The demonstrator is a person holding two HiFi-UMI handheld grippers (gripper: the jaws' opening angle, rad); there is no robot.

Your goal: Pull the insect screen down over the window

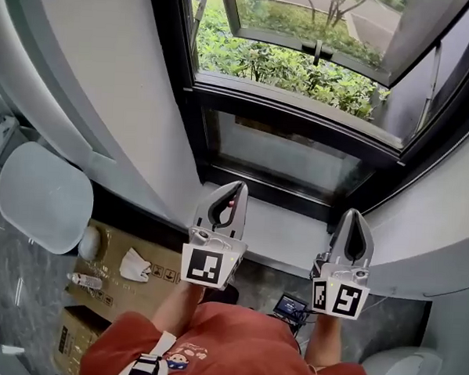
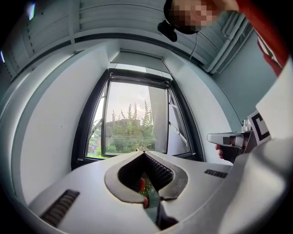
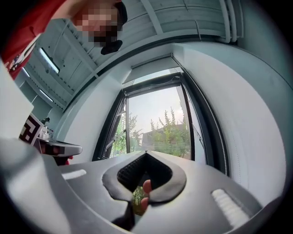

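A person in a red shirt faces the tall dark-framed window [image 2: 89, 119] with the grey two-jaw left gripper [image 1: 233, 187] and the matching right gripper [image 1: 352, 215] held side by side, both clenched tight on nothing but air. The insect screen appears not yet drawn: it is judged to sit rolled in the pale housing [image 2: 137, 56] high above and ahead of both sets of fingertips, with open glass and greenery straight beyond them. With the jaws closed, neither gripper can take the screen's pull bar; a late opening or a shallow pinch could let the bar slip and spring back, and an uneven two-handed pull could skew the mesh in its tracks. No brand is legible; only black-and-white square markers on the gripper cubes and small handling symbols on the brown cardboard box [image 1: 155, 288], on the floor well below the fingers.
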